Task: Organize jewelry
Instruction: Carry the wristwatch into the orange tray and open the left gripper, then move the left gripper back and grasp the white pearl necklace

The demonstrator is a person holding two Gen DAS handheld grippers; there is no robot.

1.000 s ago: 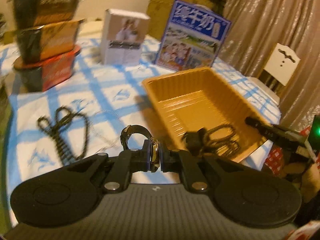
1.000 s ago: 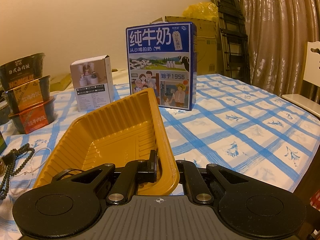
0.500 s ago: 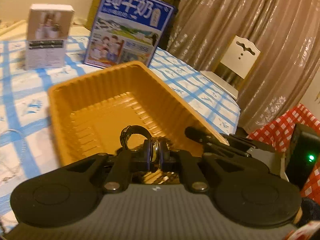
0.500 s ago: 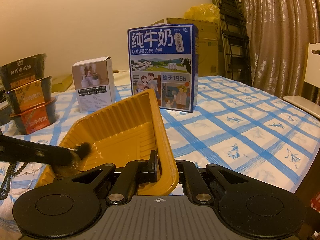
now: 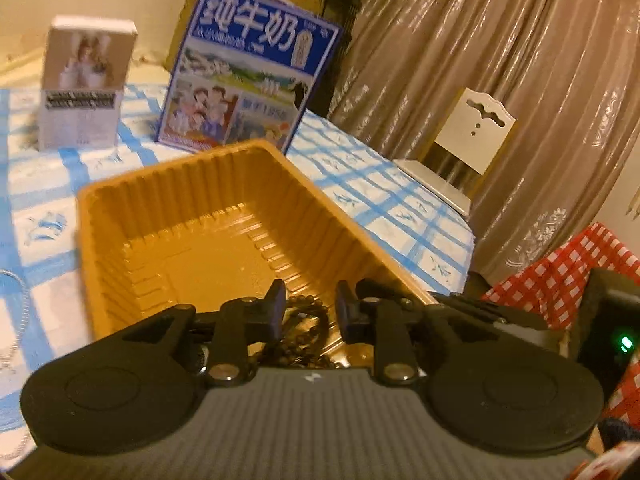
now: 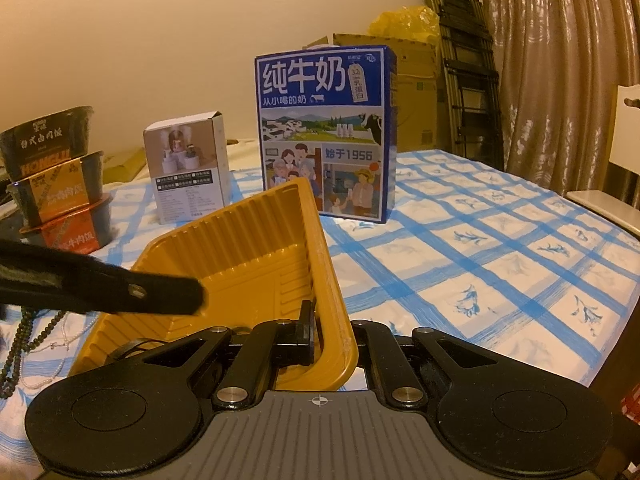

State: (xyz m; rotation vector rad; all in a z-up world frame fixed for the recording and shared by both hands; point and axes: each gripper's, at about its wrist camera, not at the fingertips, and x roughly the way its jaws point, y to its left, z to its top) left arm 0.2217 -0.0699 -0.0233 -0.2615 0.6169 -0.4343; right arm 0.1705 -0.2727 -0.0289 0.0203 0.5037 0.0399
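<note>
- The left gripper [image 5: 308,308] hangs over the near end of the orange plastic tray [image 5: 192,184]; its jaws have just been opening and now stand apart with nothing between the pads.
- Straight below that gap a dark beaded bracelet [image 5: 310,320] lies on the tray floor, and a dark ring-like piece [image 6: 130,350] shows at the tray's near corner in the right wrist view; I cannot tell which of them just left the jaws.
- The right gripper [image 6: 332,336] is clamped on the tray's near rim, one finger [image 6: 305,330] inside the wall and the other outside, steadying the tray.
- From the right wrist view, the left gripper's dark finger [image 6: 120,290] reaches in over the tray from the left.
- Still out on the blue-checked tablecloth [image 6: 500,264], left of the tray: a dark bead necklace [image 6: 20,344] and a thin pale bead strand [image 6: 60,356], lying tangled close together.
- Beyond the tray stand a blue milk carton [image 6: 324,136], a small white product box [image 6: 186,166] and three stacked instant-meal bowls [image 6: 56,184].
- Step in hand, as I judge it: release of a piece into the tray, with part of the jewelry already sorted.
- The next move likely calls for lifting the left gripper clear of the tray wall, swinging it left to the necklaces, and pinching one strand without dragging the other, while the right hand holds the tray.
</note>
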